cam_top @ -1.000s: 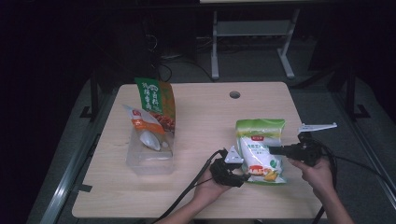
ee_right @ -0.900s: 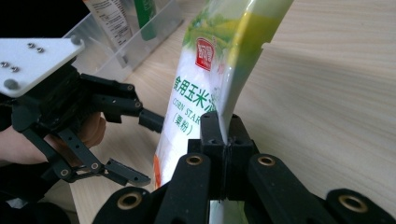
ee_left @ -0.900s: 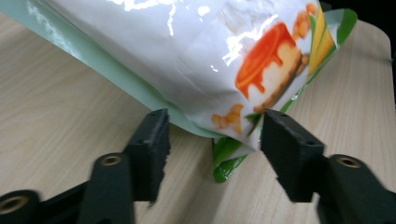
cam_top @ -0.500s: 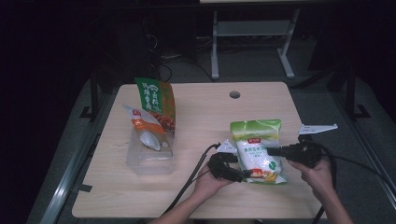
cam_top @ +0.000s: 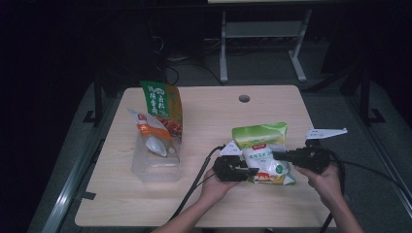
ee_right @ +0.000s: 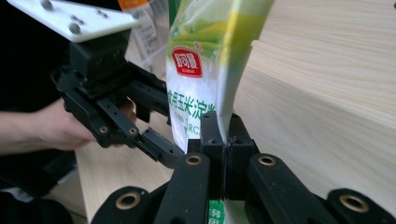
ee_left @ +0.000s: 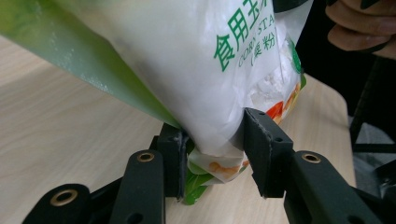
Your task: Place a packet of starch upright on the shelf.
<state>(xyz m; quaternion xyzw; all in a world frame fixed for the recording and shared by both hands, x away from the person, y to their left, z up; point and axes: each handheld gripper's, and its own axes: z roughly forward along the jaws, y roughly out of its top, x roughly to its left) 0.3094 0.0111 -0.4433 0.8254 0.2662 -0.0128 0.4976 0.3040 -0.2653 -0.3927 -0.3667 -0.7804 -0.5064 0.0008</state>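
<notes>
Wooden table [cam_top: 204, 204], both grippers apparently pinching starch bag [cam_top: 262, 150], clear bin [cam_top: 155, 167] aside

In the left gripper view we lose the top of the starch bag [ee_left: 196, 60] past the upper edge, and its bottom corner sits hidden between the jaws of the left gripper [ee_left: 212, 154]. In the right gripper view the bag's edge vanishes between the jaws of the right gripper [ee_right: 224, 140], and its top is cut off. From the high view we cannot read the print on the green pouch [cam_top: 163, 104], and the clear tub [cam_top: 155, 167] blurs whatever lies inside.
</notes>
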